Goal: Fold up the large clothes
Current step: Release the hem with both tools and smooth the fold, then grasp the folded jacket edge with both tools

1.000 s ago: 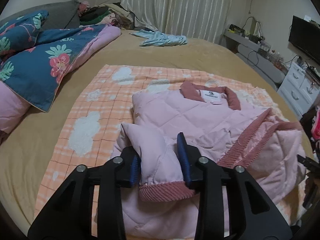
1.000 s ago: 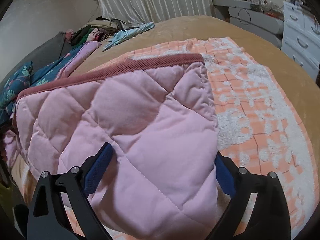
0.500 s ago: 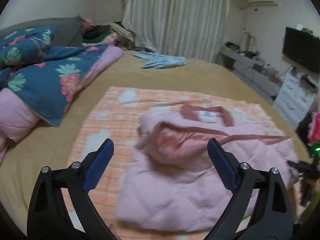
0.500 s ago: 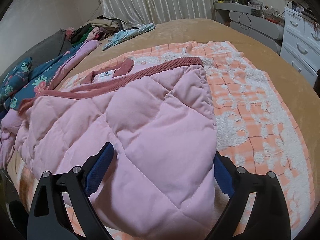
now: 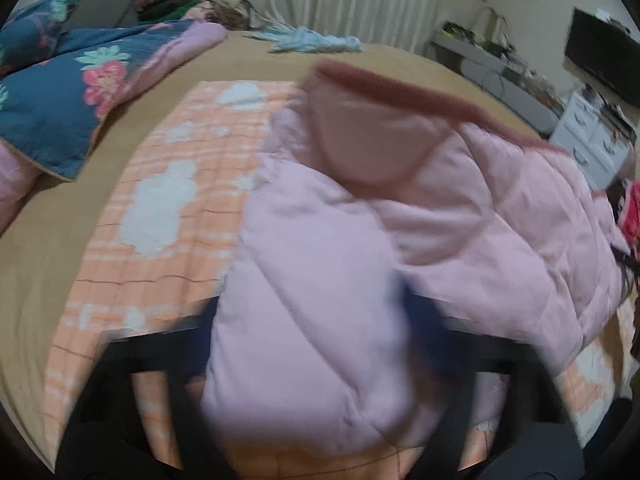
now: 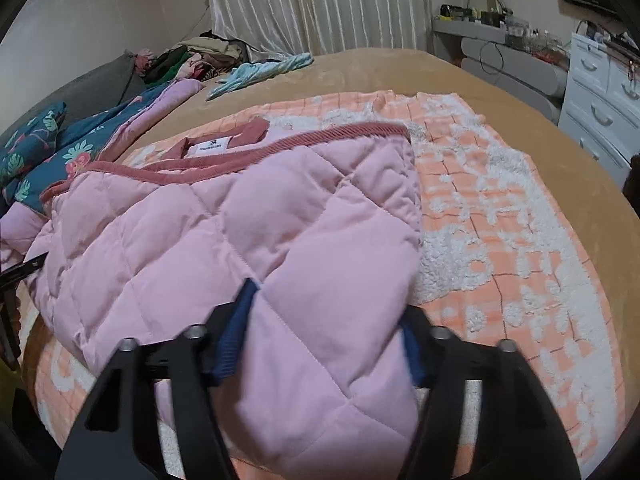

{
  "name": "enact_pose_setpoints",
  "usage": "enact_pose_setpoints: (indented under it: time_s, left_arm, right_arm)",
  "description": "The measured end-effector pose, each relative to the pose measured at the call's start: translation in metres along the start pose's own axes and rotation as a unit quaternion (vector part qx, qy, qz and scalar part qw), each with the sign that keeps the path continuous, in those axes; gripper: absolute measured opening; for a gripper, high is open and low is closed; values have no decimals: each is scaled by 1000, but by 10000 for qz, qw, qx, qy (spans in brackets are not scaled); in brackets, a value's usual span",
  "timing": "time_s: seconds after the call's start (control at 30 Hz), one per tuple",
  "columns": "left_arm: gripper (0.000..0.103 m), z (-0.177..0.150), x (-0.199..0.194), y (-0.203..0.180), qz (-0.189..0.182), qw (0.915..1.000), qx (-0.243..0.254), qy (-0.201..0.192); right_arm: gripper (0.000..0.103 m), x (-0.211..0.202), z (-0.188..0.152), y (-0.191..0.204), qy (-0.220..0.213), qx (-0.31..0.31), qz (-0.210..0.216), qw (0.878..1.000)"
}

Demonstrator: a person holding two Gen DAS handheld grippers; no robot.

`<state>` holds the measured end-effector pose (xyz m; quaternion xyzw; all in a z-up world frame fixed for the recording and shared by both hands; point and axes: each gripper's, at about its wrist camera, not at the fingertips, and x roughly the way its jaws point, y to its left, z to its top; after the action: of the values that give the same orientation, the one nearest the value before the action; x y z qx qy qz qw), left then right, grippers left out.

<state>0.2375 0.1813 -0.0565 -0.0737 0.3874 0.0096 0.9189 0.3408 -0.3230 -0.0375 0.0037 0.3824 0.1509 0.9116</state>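
While both grippers sit at the near edge of the orange checked blanket (image 6: pixel 500 216) on the bed (image 6: pixel 420 68), the pink quilted jacket (image 6: pixel 248 232) lies across the blanket's middle, collar and label toward the far edge. Right gripper (image 6: pixel 324 344): jaws partly closed with a puffy fold of the jacket's near hem between the blue pads (image 6: pixel 234 344), looks like a grasp. Left gripper (image 5: pixel 312 340): heavily blurred, a padded section of jacket (image 5: pixel 400 220) sits between the fingers; cannot tell if clamped or just surrounding it. Judgement: jacket is light, soft and bulky, springs back, shell fabric likely slick, so thick folds may slip out. Best hold is probably the ribbed dark-pink trim (image 6: pixel 312 140) or hem corners, pinching through both layers.
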Motion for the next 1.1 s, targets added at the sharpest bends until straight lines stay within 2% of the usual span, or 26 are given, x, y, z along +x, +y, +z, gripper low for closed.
enact_pose_setpoints:
  time_s: [0.03,0.1,0.13,0.27,0.33,0.47,0.6,0.77,1.1]
  left_arm:
    - [26,-1,-1,-3,91,9999,91,-70]
    - [16,-2,-7,-11,161,9994,236,-216]
    - [15,0,-12,-15,227,9986,321,-343]
    - [12,15,-38,-21,363,9935,494,-960]
    - [12,26,-55,-23,351,9898,486,-1296]
    - [12,47,-64,-29,485,9845,478,-1615]
    - [12,73,-55,-29,555,9835,318,-1691]
    - [12,94,-36,-29,663,9839,251,-1639]
    - [12,112,3,-27,936,9859,235,-1371]
  right_arm:
    - [48,-2,0,4,-44,-74,-49,10000]
    - [36,-6,3,11,-126,-217,-152,9996]
    - [33,-9,5,15,-204,-300,-220,9991]
    - [21,-29,26,35,-705,-595,-575,9941]
    - [19,-35,38,41,-931,-662,-645,9913]
    - [17,-43,66,56,-1412,-895,-925,9816]
    - [17,-34,95,57,-1582,-909,-1136,9766]
    - [17,-11,118,51,-1540,-843,-1265,9763]
    - [17,35,142,44,-1358,-822,-1428,9769]
